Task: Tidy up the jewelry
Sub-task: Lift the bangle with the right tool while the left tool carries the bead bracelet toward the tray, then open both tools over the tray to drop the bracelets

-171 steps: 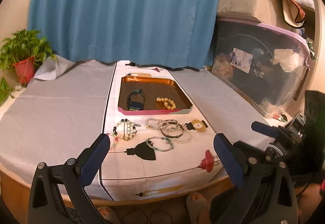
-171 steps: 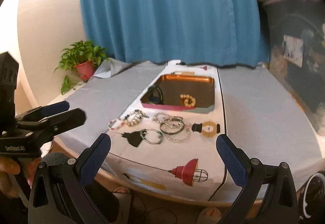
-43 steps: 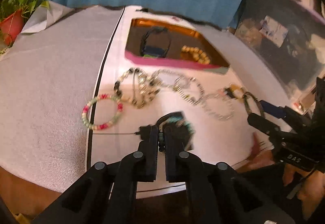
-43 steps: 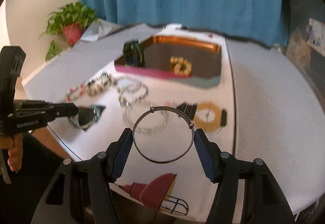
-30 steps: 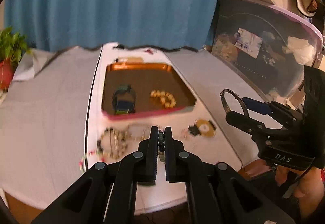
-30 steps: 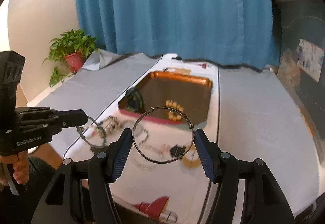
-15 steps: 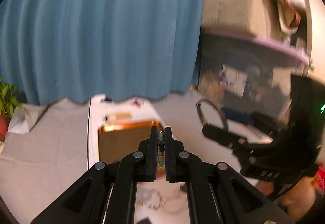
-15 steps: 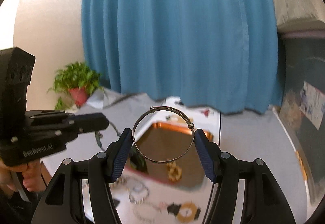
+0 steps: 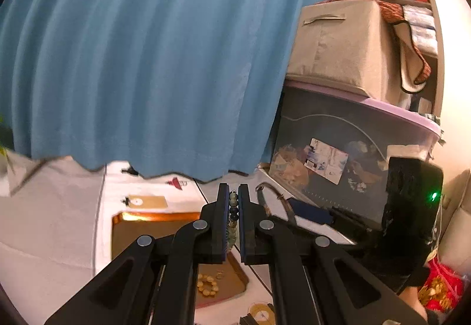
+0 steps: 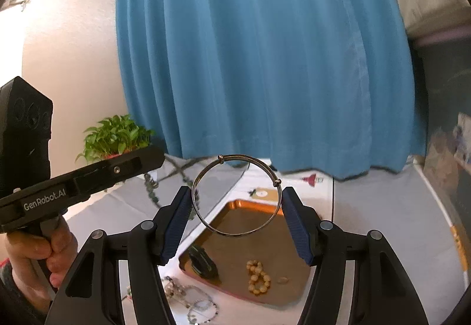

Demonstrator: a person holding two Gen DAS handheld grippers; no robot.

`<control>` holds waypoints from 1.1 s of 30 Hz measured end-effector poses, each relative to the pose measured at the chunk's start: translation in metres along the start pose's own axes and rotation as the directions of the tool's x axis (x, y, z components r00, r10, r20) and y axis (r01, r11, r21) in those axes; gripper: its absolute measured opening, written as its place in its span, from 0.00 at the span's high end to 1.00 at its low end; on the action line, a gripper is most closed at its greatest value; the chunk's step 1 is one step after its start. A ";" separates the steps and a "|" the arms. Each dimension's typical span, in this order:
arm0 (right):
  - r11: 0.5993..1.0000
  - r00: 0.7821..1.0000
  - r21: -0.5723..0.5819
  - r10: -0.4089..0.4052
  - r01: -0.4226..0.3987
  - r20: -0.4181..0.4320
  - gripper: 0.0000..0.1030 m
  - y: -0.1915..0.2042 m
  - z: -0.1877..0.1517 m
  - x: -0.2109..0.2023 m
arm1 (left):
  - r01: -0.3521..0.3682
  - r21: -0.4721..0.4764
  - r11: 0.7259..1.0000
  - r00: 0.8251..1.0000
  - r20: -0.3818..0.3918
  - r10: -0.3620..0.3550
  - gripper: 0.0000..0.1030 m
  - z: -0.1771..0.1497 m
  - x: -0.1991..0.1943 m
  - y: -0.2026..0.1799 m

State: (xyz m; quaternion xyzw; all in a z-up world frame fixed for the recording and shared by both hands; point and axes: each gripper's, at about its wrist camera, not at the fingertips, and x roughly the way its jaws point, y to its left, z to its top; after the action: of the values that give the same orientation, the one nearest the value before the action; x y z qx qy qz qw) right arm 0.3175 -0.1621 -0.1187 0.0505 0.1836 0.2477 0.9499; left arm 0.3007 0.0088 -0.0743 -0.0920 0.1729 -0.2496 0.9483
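Note:
My left gripper (image 9: 232,201) is shut on a green beaded bracelet (image 9: 233,208) and holds it high above the copper tray (image 9: 141,217). My right gripper (image 10: 237,201) is shut on a thin silver bangle (image 10: 235,195), held upright over the tray (image 10: 235,204). In the tray lie an amber bead bracelet (image 10: 257,280), a dark watch (image 10: 203,263) and a small ring (image 10: 282,280). The beaded bracelet dangles from the left gripper in the right wrist view (image 10: 151,186). The bangle and right gripper show in the left wrist view (image 9: 273,201).
Several bracelets (image 10: 191,304) lie on the white cloth in front of the tray. A blue curtain (image 9: 147,60) hangs behind the table. A potted plant (image 10: 114,139) stands at the left, a clear storage bin (image 9: 347,160) with a fabric box (image 9: 341,45) on top at the right.
Both grippers have risen and tilted up from the cloth, each carrying its bracelet, and moved toward the tray. The views now show more curtain and less table.

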 end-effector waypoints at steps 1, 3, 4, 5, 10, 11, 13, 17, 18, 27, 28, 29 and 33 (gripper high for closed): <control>1.000 1.000 0.000 0.000 0.000 -0.016 0.39 -0.005 -0.004 0.006 | -0.006 -0.019 1.000 1.000 -0.012 0.006 0.97 -0.006 0.008 0.007; 1.000 0.998 0.005 -0.003 0.003 -0.059 0.39 -0.014 -0.016 0.023 | -0.012 -0.038 0.999 0.998 -0.062 0.009 0.97 -0.017 0.026 0.019; 1.000 0.997 0.021 0.005 -0.003 -0.075 0.39 -0.019 -0.021 0.030 | -0.014 -0.046 0.999 0.997 -0.072 0.010 0.97 -0.020 0.031 0.023; 0.999 0.996 0.038 0.014 -0.010 -0.089 0.39 -0.023 -0.026 0.036 | -0.019 -0.057 0.998 0.996 -0.088 0.014 0.97 -0.026 0.041 0.031; 0.995 0.984 0.104 0.027 -0.009 -0.178 0.39 -0.050 -0.057 0.072 | -0.068 -0.127 0.990 0.979 -0.201 0.041 0.97 -0.054 0.089 0.067; 0.994 0.982 0.106 0.024 -0.004 -0.189 0.39 -0.054 -0.061 0.078 | -0.092 -0.129 0.987 0.975 -0.215 0.062 0.97 -0.060 0.096 0.073; 0.993 0.974 0.115 0.017 0.010 -0.224 0.39 -0.061 -0.073 0.093 | -0.133 -0.121 0.984 0.967 -0.231 0.103 0.97 -0.069 0.107 0.080; 0.986 0.953 0.166 0.035 0.016 -0.301 0.39 -0.073 -0.097 0.124 | -0.184 -0.046 0.982 0.941 -0.297 0.162 0.97 -0.086 0.126 0.085; 0.982 0.947 0.188 0.050 0.011 -0.317 0.39 -0.075 -0.103 0.131 | -0.193 -0.033 0.981 0.934 -0.313 0.173 0.97 -0.090 0.129 0.085; 0.965 0.916 0.244 0.012 0.094 -0.401 0.38 -0.082 -0.119 0.154 | -0.218 -0.022 0.976 0.902 -0.387 0.193 0.92 -0.104 0.136 0.090; 0.959 0.912 0.267 0.023 0.095 -0.410 0.34 -0.084 -0.120 0.155 | -0.237 -0.006 0.971 0.895 -0.391 0.216 0.87 -0.104 0.134 0.089; 0.955 0.912 0.282 0.036 0.088 -0.408 0.31 -0.085 -0.120 0.156 | -0.251 0.009 0.968 0.890 -0.390 0.235 0.71 -0.103 0.132 0.087; 0.963 0.926 0.251 0.003 0.100 -0.378 0.27 -0.073 -0.111 0.140 | -0.279 0.047 0.959 0.903 -0.328 0.278 0.36 -0.095 0.103 0.071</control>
State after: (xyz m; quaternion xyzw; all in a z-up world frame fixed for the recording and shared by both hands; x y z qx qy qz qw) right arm 0.4227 -0.1571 -0.2803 0.1246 0.3945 0.2020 0.8877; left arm 0.3809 0.0095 -0.2093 -0.0238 0.3415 -0.1235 0.9314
